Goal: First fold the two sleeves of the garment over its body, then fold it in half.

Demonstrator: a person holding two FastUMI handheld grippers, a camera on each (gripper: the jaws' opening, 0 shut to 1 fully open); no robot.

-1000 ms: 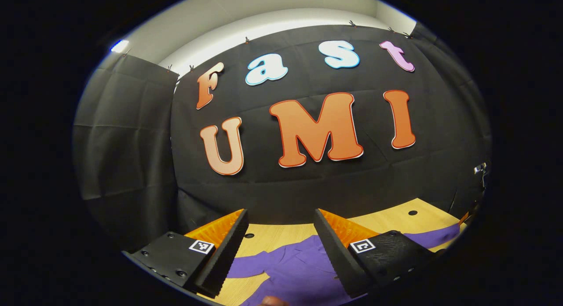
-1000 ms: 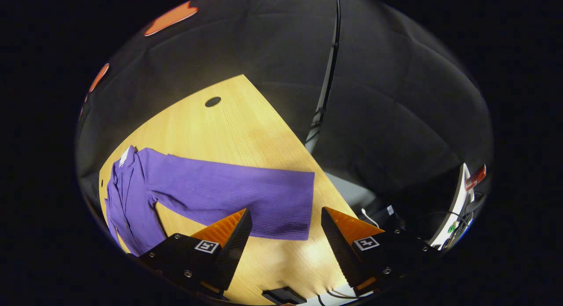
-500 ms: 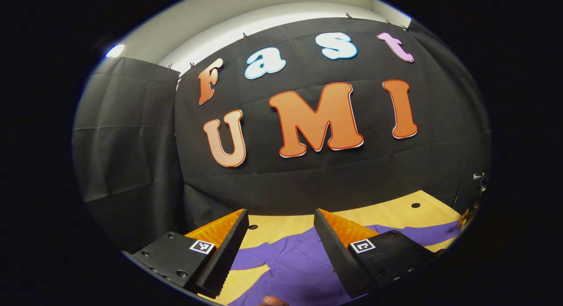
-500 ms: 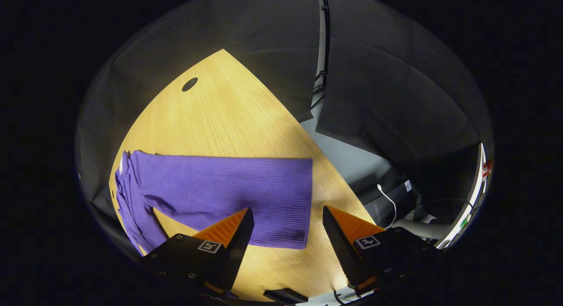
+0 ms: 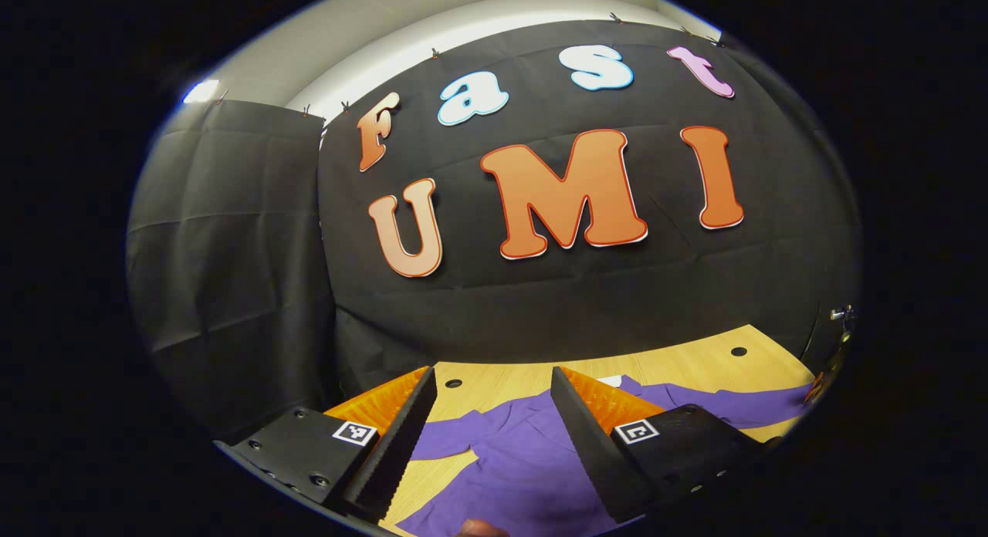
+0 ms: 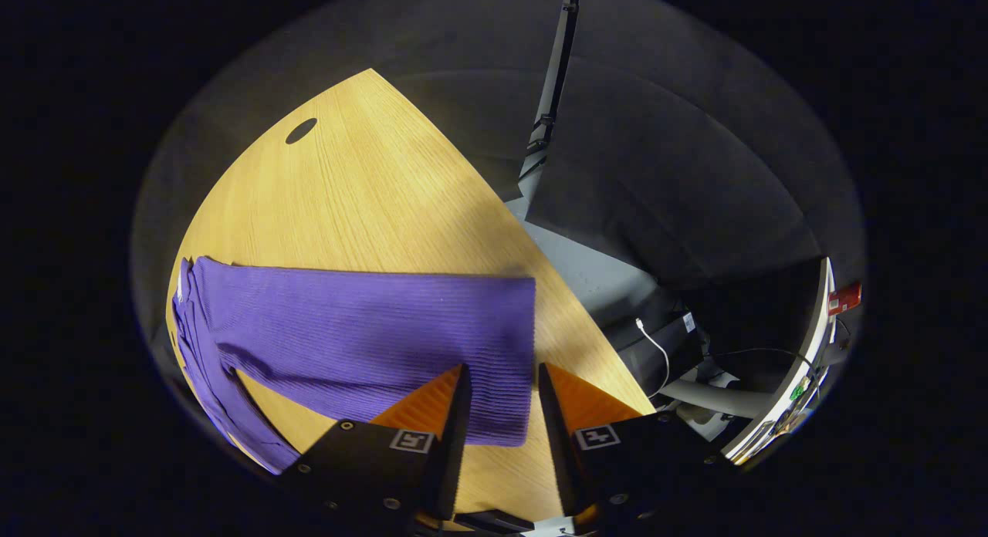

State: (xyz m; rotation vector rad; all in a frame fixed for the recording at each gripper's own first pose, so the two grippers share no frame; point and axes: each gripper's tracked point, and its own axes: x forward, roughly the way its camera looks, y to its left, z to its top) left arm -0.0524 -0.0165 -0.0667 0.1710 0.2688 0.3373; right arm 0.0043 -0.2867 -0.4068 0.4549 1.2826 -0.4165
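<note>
Purple garment (image 6: pixel 363 329) flat on table (image 6: pixel 370 190), right tool (image 6: pixel 500 379) narrowed over sleeve end

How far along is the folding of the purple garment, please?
Nothing looks folded yet: the garment lies spread on the table, its sleeve stretched out flat. In hand: the right claw, partly closed, straddles the sleeve's cuff edge. The left claw hangs open above the body. Both sleeve folds and the halving remain.

A light wooden bench (image 6: pixel 370 182) with round holes stands in the booth. A purple ribbed garment (image 6: pixel 363 336) lies spread flat on it.
</note>
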